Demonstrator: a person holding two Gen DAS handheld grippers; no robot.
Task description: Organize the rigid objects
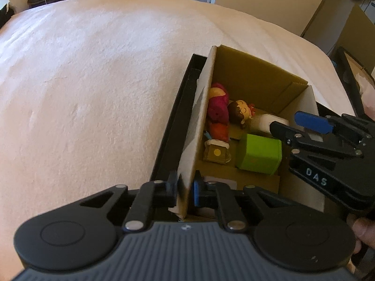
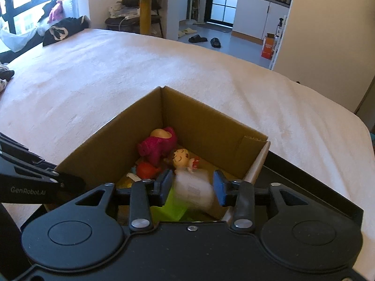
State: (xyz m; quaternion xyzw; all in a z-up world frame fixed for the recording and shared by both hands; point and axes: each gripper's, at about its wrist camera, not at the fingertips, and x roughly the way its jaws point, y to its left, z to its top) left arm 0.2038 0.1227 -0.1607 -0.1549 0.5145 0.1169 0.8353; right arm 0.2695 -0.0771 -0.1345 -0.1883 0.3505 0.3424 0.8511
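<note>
Your left gripper (image 1: 185, 190) has its jaws clamped on the cardboard box (image 2: 211, 128) wall, steadying it; your right gripper (image 2: 193, 188) has jaws apart around the white object (image 2: 194, 188) (blurred), over the box's toys, on the bed (image 1: 93, 70).

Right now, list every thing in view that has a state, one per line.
cardboard box: open-topped, sitting in the black tray.
left gripper: shut on the box's wall.
right gripper: open, over the box.
white object: blurred, between the right fingers, grip not visible.
green block: inside the box.
doll head: lying in the box.
</note>
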